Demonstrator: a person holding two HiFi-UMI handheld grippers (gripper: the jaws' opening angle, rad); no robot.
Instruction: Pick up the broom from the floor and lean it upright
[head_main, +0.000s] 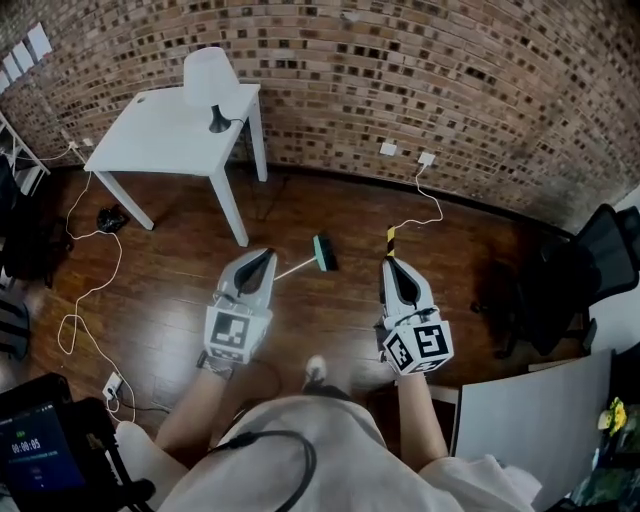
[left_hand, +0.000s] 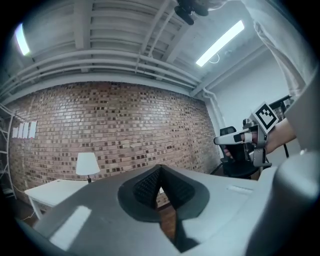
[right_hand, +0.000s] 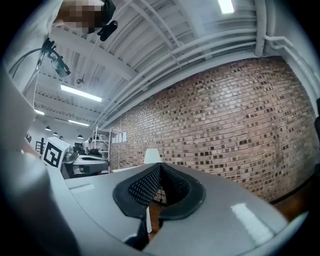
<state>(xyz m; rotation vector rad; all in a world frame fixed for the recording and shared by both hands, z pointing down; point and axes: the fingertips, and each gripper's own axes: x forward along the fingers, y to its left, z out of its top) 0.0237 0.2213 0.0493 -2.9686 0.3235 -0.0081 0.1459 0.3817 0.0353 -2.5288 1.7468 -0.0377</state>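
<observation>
Presently left claw shut, jaws together, nothing between them. Right claw likewise closed, empty. Both held level above wooden floor. Broom lies flat on floor between claws, teal head toward brick wall, handle running behind left claw.

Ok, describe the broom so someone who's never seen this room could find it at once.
Find the white table by the brick wall. On the dark wooden floor just right of its nearest leg lies the broom, flat. Its teal brush head on a thin pale handle sets it apart from the white cables looping nearby.
</observation>
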